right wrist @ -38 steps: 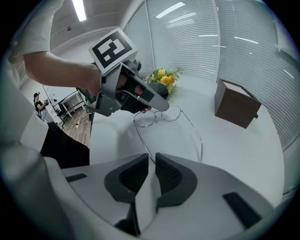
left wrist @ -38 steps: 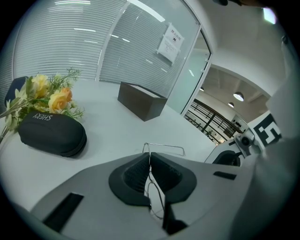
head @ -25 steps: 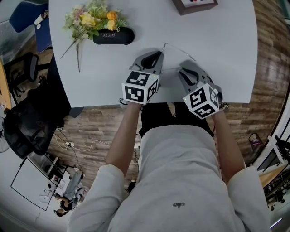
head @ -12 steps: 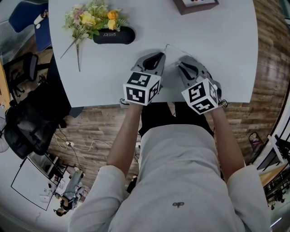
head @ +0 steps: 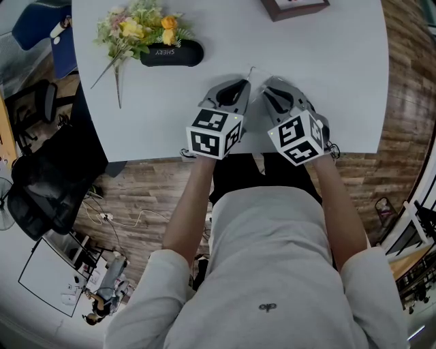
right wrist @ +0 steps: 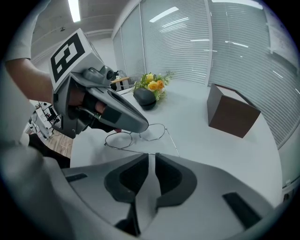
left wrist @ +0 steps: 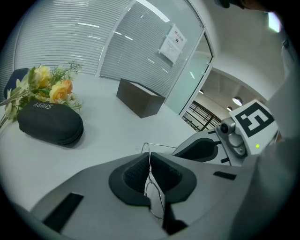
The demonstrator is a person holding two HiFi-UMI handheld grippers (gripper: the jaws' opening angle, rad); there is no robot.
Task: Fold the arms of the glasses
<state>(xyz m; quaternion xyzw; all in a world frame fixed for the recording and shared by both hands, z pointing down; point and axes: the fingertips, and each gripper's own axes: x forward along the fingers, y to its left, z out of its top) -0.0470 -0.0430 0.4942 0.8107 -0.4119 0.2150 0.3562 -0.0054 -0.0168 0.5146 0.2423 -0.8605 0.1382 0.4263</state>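
Observation:
Thin wire-rimmed glasses (right wrist: 140, 136) lie low over the white table (head: 327, 82). My left gripper (left wrist: 150, 159) is shut on the frame, and one lens rim (left wrist: 154, 201) hangs between its pads. In the head view the left gripper (head: 240, 83) and right gripper (head: 267, 85) are close together, with a bit of the glasses' wire (head: 251, 68) poking out beyond them. One wire arm runs from the left hinge to the tips of my right gripper (right wrist: 152, 157). Its jaws are closing, a narrow gap still shows, and the arm's end sits at that gap.
A black glasses case (head: 170, 53) lies at the back left with a bunch of yellow flowers (head: 136, 27) on it. A brown box (head: 293, 7) stands at the far edge. The table's near edge (head: 354, 146) runs just under both hands.
My right gripper has shifted left, closer to the left gripper and the glasses. The wire arm that stretched out to the right now shows less. The left gripper has stayed put.

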